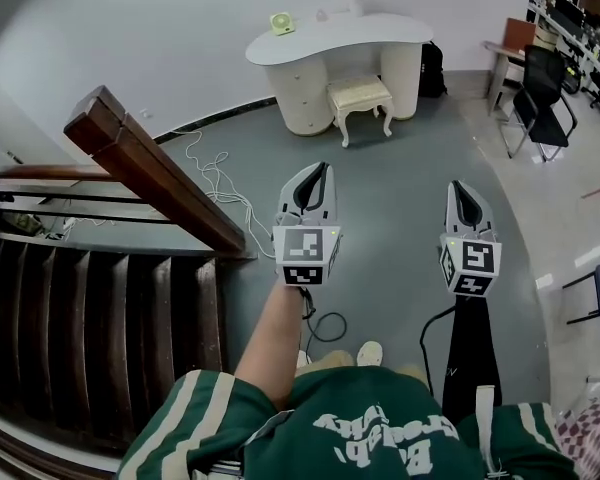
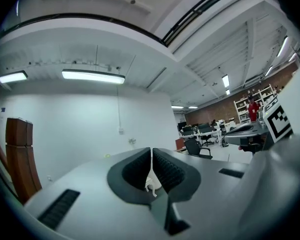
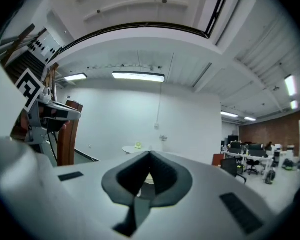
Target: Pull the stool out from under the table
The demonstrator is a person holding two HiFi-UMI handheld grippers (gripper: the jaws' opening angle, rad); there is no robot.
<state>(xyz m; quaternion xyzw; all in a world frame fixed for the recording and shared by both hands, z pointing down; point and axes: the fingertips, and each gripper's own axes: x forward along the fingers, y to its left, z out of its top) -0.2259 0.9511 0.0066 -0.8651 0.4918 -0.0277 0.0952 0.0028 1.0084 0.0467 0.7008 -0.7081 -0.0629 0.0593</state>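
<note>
The person is wearing a dark green shirt [image 1: 325, 408] with white stripes running along the sleeves [image 1: 195, 408] and white lettering [image 1: 390, 436]. Beyond the shirt, the left gripper [image 1: 320, 168] and right gripper [image 1: 458, 184] are showing pale tapering shells, black ribbed pads [image 2: 170, 171] and marker cubes [image 1: 307, 256]; a black cable [image 1: 325, 330] is looping nearer the shirt.

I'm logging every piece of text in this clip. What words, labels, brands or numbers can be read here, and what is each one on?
Green shirt: white lettering, upside down in the head view, too warped to read with certainty.
Cubes on the left gripper and right gripper: black-and-white square markers, patterns only, no letters.
White table and stool: no text visible.
</note>
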